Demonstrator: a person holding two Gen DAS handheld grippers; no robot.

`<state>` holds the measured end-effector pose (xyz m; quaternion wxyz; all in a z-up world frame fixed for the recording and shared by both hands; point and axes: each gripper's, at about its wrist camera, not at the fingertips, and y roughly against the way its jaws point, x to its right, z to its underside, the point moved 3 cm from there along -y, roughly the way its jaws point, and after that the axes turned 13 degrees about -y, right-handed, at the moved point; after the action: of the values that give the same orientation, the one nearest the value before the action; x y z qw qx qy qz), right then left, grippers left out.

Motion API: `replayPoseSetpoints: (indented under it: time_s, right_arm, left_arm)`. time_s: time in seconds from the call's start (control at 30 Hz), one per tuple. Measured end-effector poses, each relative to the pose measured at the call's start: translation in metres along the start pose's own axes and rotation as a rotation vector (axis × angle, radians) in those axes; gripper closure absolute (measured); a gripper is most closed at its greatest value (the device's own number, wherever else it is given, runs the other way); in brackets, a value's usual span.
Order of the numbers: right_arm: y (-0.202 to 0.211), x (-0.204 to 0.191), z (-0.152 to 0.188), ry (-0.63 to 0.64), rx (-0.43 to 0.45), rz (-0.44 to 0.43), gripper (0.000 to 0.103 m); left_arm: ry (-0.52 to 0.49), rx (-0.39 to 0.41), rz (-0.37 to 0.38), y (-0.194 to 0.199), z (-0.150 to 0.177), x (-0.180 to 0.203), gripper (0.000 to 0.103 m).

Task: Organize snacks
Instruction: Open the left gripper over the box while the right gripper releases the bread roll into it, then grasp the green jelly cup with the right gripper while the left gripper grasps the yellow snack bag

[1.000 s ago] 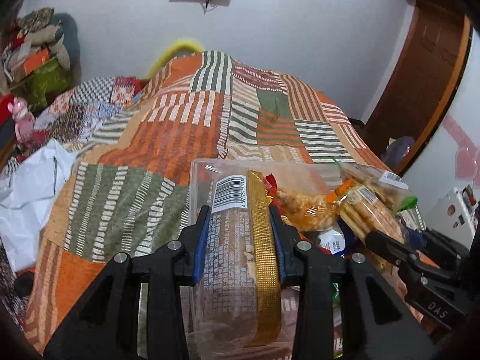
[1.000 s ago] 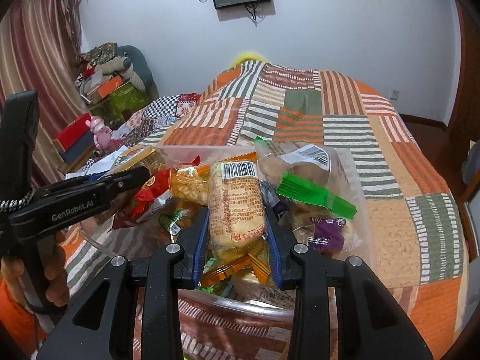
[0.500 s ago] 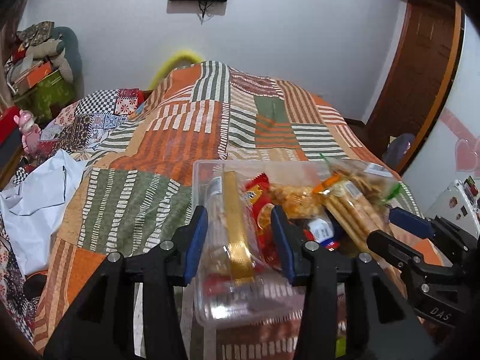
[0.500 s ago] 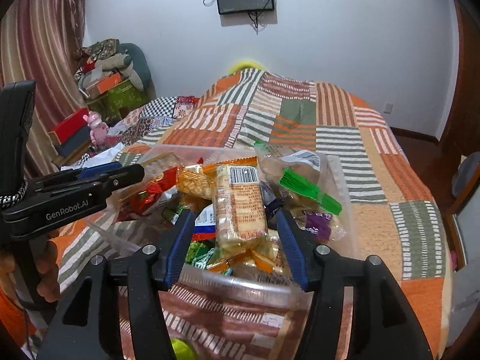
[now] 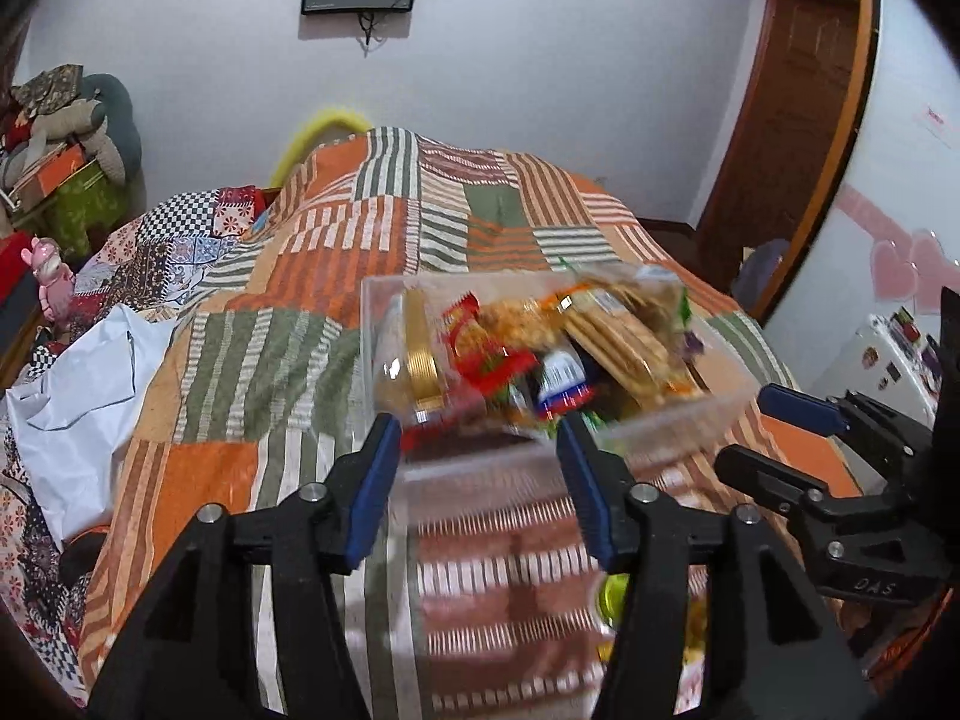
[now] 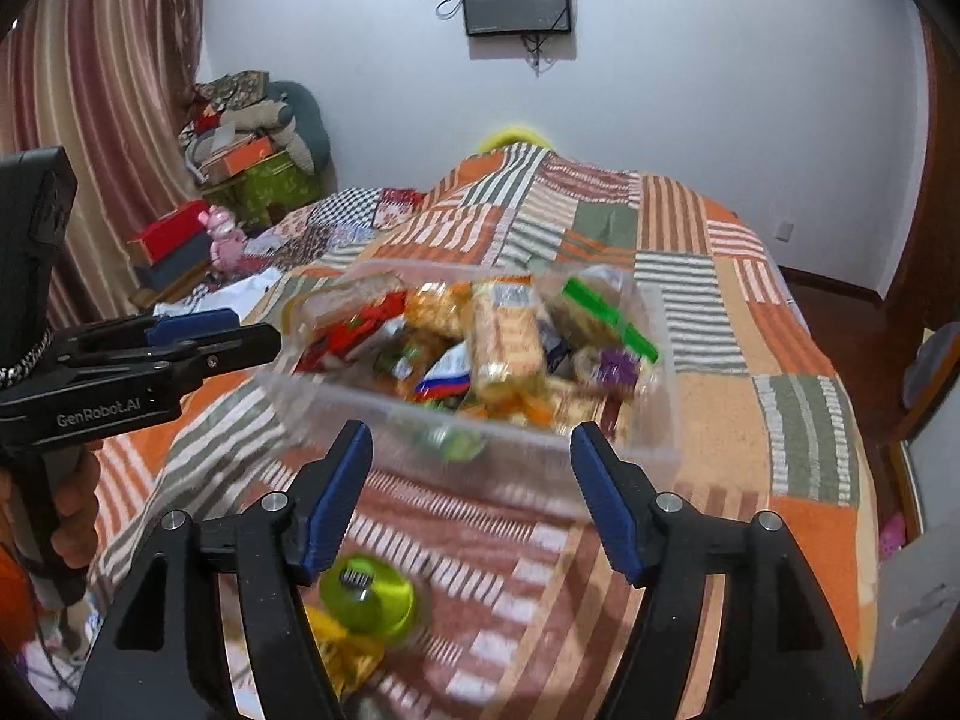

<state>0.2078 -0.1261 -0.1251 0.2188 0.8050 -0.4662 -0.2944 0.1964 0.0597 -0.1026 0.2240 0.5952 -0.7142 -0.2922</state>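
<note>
A clear plastic bin (image 5: 384, 300) full of snack packets sits on the patchwork bed; it also shows in the right wrist view (image 6: 654, 420). Inside lie a gold-banded packet (image 5: 420, 360), a red packet (image 5: 480, 354) and a biscuit pack (image 6: 504, 336). My left gripper (image 5: 480, 444) is open and empty, just short of the bin's near wall. My right gripper (image 6: 471, 456) is open and empty, also short of the bin. A yellow-green lidded item (image 6: 369, 600) lies on the quilt near the right gripper's left finger.
The quilt (image 5: 300, 252) covers the whole bed. White cloth (image 5: 84, 396) lies at the bed's left edge. Boxes and a pink toy (image 6: 222, 234) stand at the left wall. A wooden door (image 5: 798, 120) is at the right.
Both grippers opened, let go of their packets into the bin, and pulled back toward me. The bin now sits farther from both sets of fingers.
</note>
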Motion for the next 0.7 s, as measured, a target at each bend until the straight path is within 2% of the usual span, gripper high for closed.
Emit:
replayPoseSetpoints:
  time_s: [0.03,0.23,0.37,0.5,0.53,0.67,0.7]
  right_arm:
    - [0.0,-0.001,0.003,0.003,-0.006,-0.004,0.038]
    - [-0.011,-0.009,0.027,0.021,-0.085,-0.035,0.038]
    - [-0.025,-0.014,0.039,0.051,-0.126,-0.013,0.038]
    - [-0.034,-0.016,0.046,0.055,-0.172,-0.028,0.038]
    - [-0.037,-0.017,0.047,0.058,-0.186,-0.034,0.04]
    - [-0.046,-0.023,0.055,0.056,-0.244,-0.071,0.059]
    - [-0.049,-0.025,0.055,0.055,-0.249,-0.069,0.06]
  left_arm:
    - [-0.004,-0.002,-0.003,0.002,0.002,0.001,0.04]
    - [-0.028,-0.021,-0.009,0.012,0.024,0.012,0.035]
    - [-0.012,-0.046,0.018,0.011,0.037,0.013,0.035]
    - [-0.001,-0.071,0.027,0.006,0.049,0.012,0.035]
    - [0.004,-0.078,0.03,0.005,0.052,0.012,0.035]
    - [0.026,-0.098,0.045,0.001,0.061,0.011,0.035]
    - [0.03,-0.101,0.047,0.0,0.062,0.012,0.035]
